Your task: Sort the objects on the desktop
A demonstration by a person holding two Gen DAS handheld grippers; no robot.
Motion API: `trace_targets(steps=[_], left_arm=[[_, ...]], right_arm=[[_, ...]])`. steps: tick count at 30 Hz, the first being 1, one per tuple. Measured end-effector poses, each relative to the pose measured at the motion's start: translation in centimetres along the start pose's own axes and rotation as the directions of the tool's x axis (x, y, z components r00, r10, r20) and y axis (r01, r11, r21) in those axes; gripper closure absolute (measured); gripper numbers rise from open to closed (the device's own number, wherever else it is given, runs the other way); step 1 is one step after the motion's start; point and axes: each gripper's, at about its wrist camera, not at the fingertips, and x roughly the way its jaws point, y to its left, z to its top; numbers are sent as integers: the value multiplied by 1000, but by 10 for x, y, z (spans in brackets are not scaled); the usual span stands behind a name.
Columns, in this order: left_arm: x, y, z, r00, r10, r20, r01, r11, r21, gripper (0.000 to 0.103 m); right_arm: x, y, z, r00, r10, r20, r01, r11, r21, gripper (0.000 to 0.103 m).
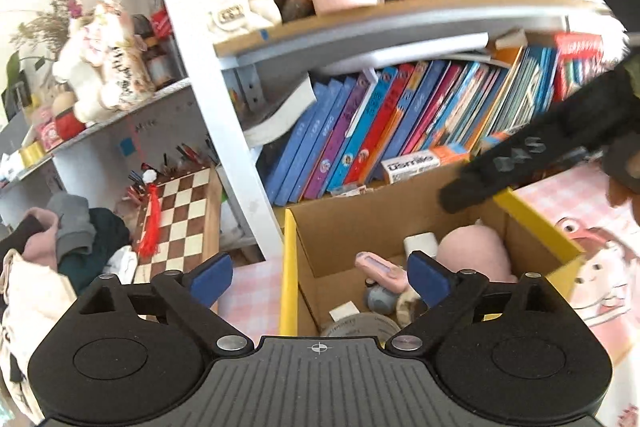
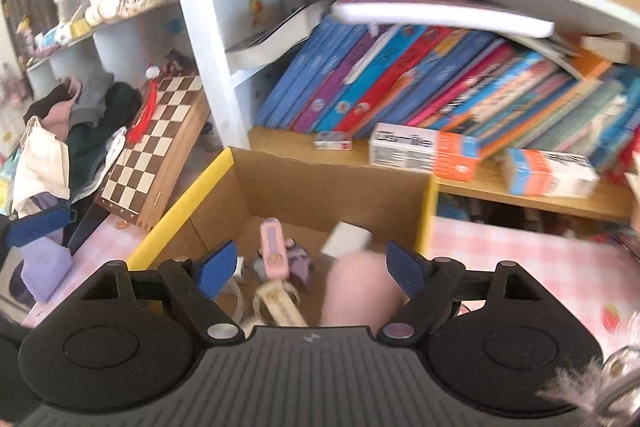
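A cardboard box with yellow rims [image 1: 289, 267] [image 2: 188, 201] stands open on the pink checked tablecloth [image 2: 520, 259]. Inside lie a pink plush lump [image 1: 476, 251] [image 2: 360, 287], a slim pink case [image 1: 380, 267] [image 2: 274, 247], a white block [image 1: 420, 243] [image 2: 346, 239] and small grey-purple items. My left gripper [image 1: 320, 279] hovers over the box's left wall, open, with nothing held. My right gripper [image 2: 312, 267] hangs above the box's inside, open and empty. A black blurred part [image 1: 520, 163] reaches over the box from the right in the left wrist view.
A bookshelf [image 1: 400, 27] packed with leaning books rises just behind the box. Two orange-white cartons [image 2: 424, 151] lie on its lowest board. A chessboard [image 1: 180, 219] [image 2: 156, 147] leans left of the box, beside a heap of clothes [image 1: 72, 235].
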Motion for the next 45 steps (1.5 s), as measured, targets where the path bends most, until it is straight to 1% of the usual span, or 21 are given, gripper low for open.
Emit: trace_targets(steps=[5,9,13,16,21,26,31,35,38,45], left_arm=[[-43,11,-15,999,-50,2,50,998,-41,5],[-76,15,-33,996,-86,-13,85,995,-52,4],[-109,18,-54,994,-102,-29,100,993,-59,4],[-126,19,-67,993,-113,-40,110,991,-73,4],[-150,19,-86,993,-108,-43,105,992,-73,4],[-169,21,-95,995,-98,-28,96,993,-71,4],[-180,27,-105,996,-80,-35,76,992,-104,2],[-184,30,-113,995,-82,-56,73,988,-133,2],[-187,31,-118,994,-86,-67,76,987,-144,1],[-193,32,-130,989,-100,-105,83,985,-151,1]], right_arm=[[-52,17,-41,995,-90,44,89,996,29,21],[-84,38,-79,989,-136,57,134,990,40,18],[-109,62,-113,984,-168,54,165,984,61,18],[-126,79,-138,981,-187,57,183,981,72,18],[-150,102,-172,972,-224,76,217,972,86,18],[-165,117,-197,962,-262,74,254,962,104,16],[-175,133,-218,949,-310,58,303,946,115,12],[-177,146,-231,947,-320,43,315,945,86,10],[-180,154,-235,945,-324,46,321,945,69,6],[-184,157,-245,943,-332,22,329,940,85,2]])
